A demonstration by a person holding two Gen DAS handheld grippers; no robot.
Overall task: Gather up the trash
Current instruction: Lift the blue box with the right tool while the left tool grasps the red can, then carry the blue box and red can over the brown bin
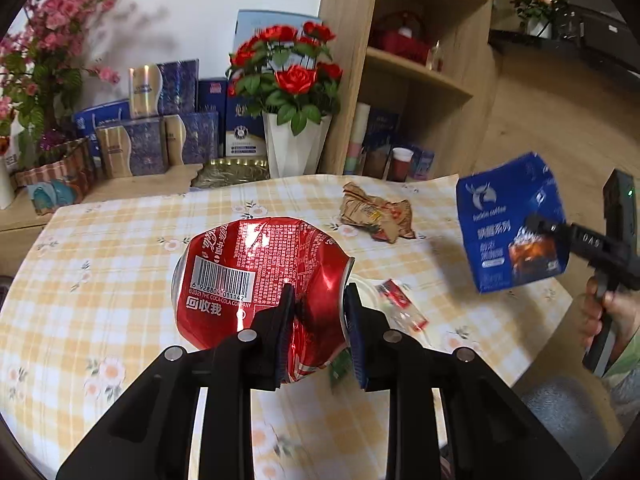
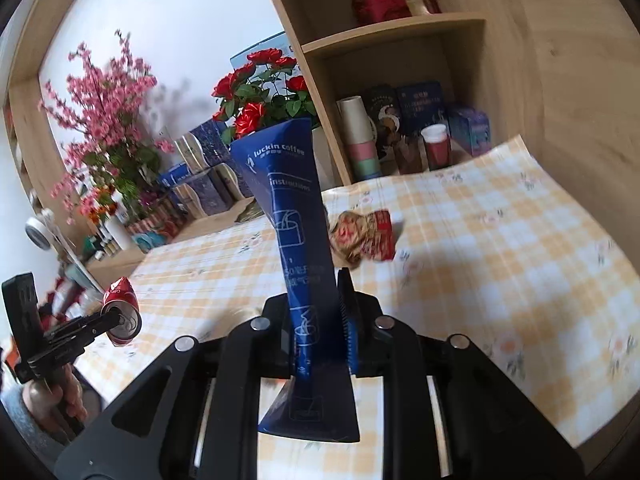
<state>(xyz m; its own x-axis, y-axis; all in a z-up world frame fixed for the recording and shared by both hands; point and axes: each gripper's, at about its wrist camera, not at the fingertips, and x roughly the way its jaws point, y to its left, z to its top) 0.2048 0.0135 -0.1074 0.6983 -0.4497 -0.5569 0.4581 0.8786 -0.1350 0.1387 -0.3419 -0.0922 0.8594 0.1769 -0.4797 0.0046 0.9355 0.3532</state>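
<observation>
A crushed red cola can point(image 1: 256, 264) hangs above the checked table point(image 1: 100, 280), and my left gripper point(image 1: 320, 296) is shut on its end. The same can point(image 2: 120, 304) shows at the far left of the right wrist view, in that hand-held gripper point(image 2: 116, 314). My right gripper point(image 2: 316, 292) is shut on a flattened blue coffee box point(image 2: 288, 184) that stands up between its fingers. In the left wrist view this box point(image 1: 508, 232) is lifted at the right. A crumpled brown and red wrapper point(image 1: 376, 212) point(image 2: 364, 240) lies on the table beyond both grippers.
A small clear wrapper with red print point(image 1: 400, 300) lies on the table near the can. A white vase of red roses point(image 1: 292, 144), gift boxes point(image 1: 152, 132) and pink blossoms point(image 1: 40, 60) stand behind the table. A wooden shelf point(image 1: 420, 72) with paper cups point(image 2: 356, 136) rises at the back right.
</observation>
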